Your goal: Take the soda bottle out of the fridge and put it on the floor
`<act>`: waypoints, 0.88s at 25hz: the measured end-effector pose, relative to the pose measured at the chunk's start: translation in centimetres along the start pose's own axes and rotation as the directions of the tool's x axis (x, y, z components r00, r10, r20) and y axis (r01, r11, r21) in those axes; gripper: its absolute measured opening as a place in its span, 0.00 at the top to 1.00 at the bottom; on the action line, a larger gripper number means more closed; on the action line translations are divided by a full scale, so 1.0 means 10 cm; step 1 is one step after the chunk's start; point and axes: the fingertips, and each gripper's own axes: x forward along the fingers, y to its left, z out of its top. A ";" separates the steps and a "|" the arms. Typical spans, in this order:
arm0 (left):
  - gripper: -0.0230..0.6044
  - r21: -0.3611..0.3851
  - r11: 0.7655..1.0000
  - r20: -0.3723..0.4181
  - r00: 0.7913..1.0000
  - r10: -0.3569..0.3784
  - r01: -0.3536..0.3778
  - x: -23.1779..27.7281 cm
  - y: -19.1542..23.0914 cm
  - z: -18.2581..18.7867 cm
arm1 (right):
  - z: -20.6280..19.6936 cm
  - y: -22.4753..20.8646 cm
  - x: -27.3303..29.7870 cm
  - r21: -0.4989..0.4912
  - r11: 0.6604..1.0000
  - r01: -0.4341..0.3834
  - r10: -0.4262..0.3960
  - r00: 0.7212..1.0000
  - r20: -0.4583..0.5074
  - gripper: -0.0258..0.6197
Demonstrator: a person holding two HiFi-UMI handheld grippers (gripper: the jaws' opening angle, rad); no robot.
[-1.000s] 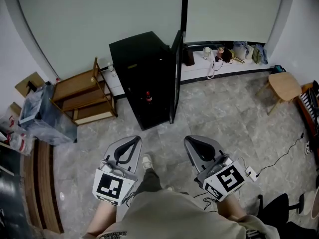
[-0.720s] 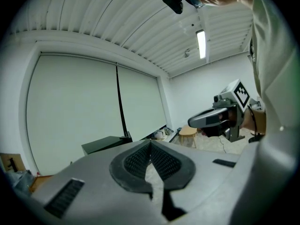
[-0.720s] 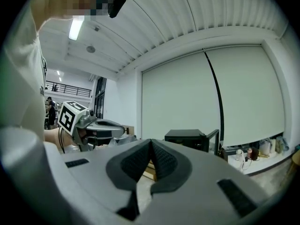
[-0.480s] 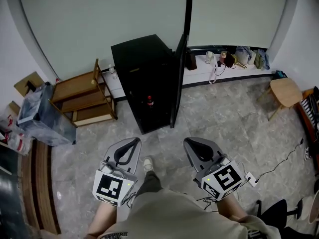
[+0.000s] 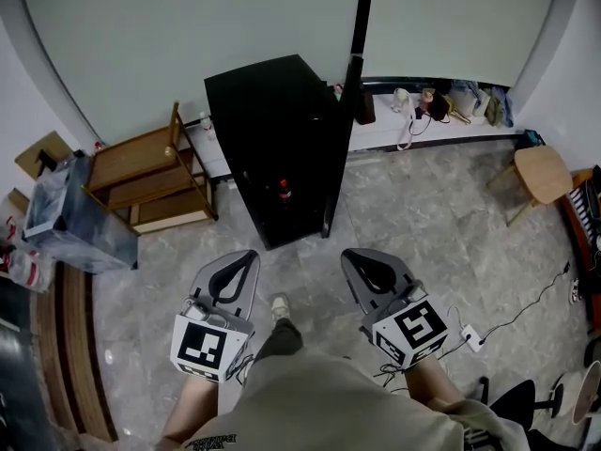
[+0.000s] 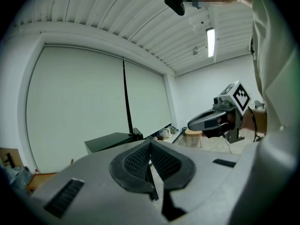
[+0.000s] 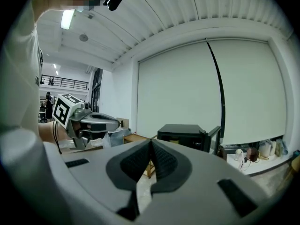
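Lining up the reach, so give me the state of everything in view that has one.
Fridge door: open.
Bottle: upright inside the fridge, untouched.
Left gripper: shut, empty.
Right gripper: shut, empty.
Stool: upright.

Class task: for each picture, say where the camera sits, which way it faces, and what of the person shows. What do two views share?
Head view: on the person's head, facing steeply down at the fridge and floor; shows both forearms, a shoe, left tongs, right tongs.
Left gripper view: on the left tongs, facing along shut jaws towards the fridge; shows the right tongs.
Right gripper view: on the right tongs, facing the fridge; shows the left tongs.
Shared: the fridge.
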 end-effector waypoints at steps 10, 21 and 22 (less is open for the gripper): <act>0.96 -0.024 1.000 -0.016 1.000 -0.005 0.005 0.77 1.21 -0.19 | -0.05 -0.45 1.41 0.020 0.999 0.039 -0.036 0.992 -0.124 0.97; 0.96 0.001 0.992 -0.080 0.989 -0.122 0.123 1.66 1.99 -0.71 | -0.35 -0.91 2.71 -0.005 0.996 0.086 -0.085 0.967 -0.240 0.97; 0.96 -0.003 0.992 -0.083 0.988 -0.126 0.127 1.72 2.03 -0.74 | -0.39 -0.95 2.77 -0.001 0.996 0.089 -0.087 0.964 -0.251 0.97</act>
